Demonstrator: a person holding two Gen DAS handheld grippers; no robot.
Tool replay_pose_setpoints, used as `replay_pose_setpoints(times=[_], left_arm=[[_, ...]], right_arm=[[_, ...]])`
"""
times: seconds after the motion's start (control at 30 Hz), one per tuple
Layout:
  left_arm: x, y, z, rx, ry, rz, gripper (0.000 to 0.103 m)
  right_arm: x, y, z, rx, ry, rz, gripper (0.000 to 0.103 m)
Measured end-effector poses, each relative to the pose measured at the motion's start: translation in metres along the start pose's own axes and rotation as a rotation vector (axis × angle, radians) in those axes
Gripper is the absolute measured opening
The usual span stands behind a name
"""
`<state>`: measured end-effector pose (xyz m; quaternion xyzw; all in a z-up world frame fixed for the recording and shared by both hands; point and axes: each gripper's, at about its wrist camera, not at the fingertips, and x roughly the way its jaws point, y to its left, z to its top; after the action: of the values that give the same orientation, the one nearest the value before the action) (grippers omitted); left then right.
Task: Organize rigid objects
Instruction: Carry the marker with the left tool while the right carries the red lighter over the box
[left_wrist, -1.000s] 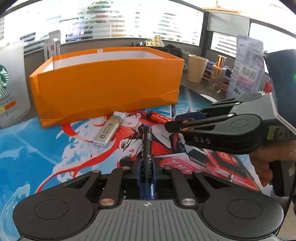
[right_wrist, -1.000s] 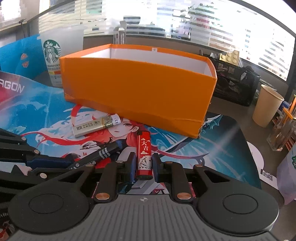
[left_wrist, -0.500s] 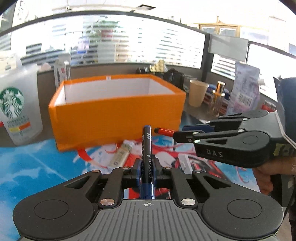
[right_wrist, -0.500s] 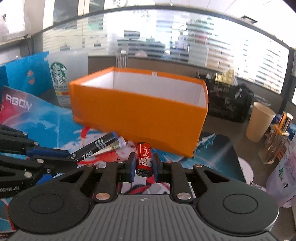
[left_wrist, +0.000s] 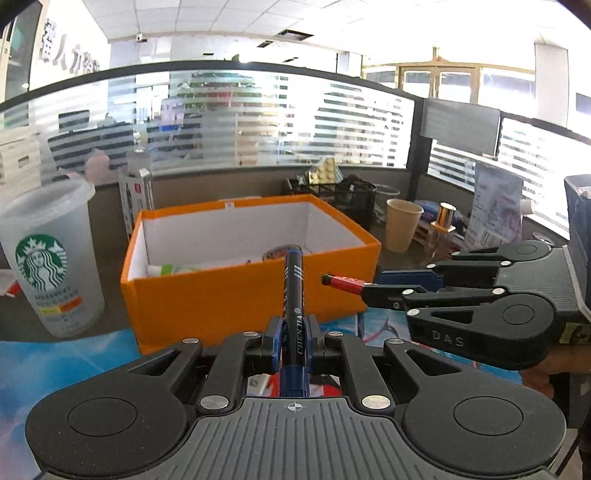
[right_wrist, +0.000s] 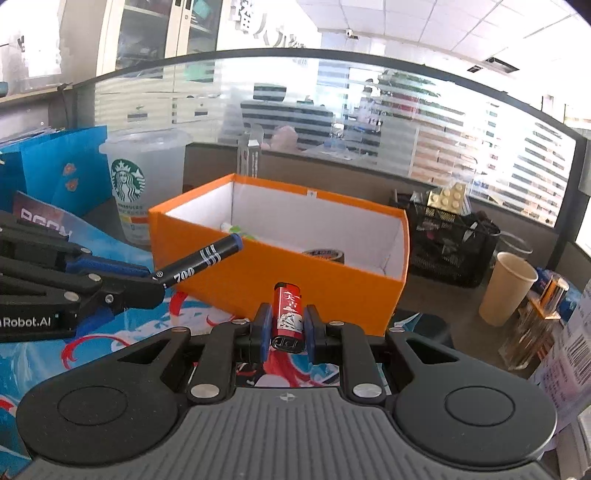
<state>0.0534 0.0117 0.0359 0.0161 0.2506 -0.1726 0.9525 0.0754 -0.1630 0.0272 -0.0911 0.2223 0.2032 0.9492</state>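
Note:
My left gripper (left_wrist: 293, 341) is shut on a black marker (left_wrist: 294, 295) with a blue end, which points forward at the orange box (left_wrist: 236, 295). My right gripper (right_wrist: 286, 328) is shut on a red lighter (right_wrist: 287, 314). Both are held in the air just short of the box's near wall. In the left wrist view the right gripper (left_wrist: 369, 290) comes in from the right with the lighter (left_wrist: 341, 282) sticking out. In the right wrist view the left gripper (right_wrist: 147, 286) comes in from the left with the marker (right_wrist: 203, 260). Inside the box lie a tape roll (right_wrist: 325, 254) and a green-and-white item (left_wrist: 170, 269).
A Starbucks cup (left_wrist: 48, 258) stands left of the box. A paper cup (right_wrist: 506, 288), a glass bottle (right_wrist: 535, 317) and a black mesh organizer (right_wrist: 450, 251) stand to the right. The printed desk mat (right_wrist: 110, 343) lies below. A blue bag (right_wrist: 55, 177) is at the far left.
Both grippers have risen with the marker and the lighter, and the box's inside now shows. The gold lighter on the mat has dropped out of sight below.

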Motion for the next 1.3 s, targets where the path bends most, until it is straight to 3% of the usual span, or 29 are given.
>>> replay_pose_setpoints(times=[0.8,1.3], left_arm=[[0.021,0.036,0.058,-0.018,-0.057,0.056,0.011],[0.043,0.059,0.085,-0.04,-0.054,0.07,0.011]], right_arm=[[0.018,-0.021,0.051,-0.002,-0.059,-0.018,0.017],[0.034,-0.034,0.087,-0.023,-0.08,-0.031,0.017]])
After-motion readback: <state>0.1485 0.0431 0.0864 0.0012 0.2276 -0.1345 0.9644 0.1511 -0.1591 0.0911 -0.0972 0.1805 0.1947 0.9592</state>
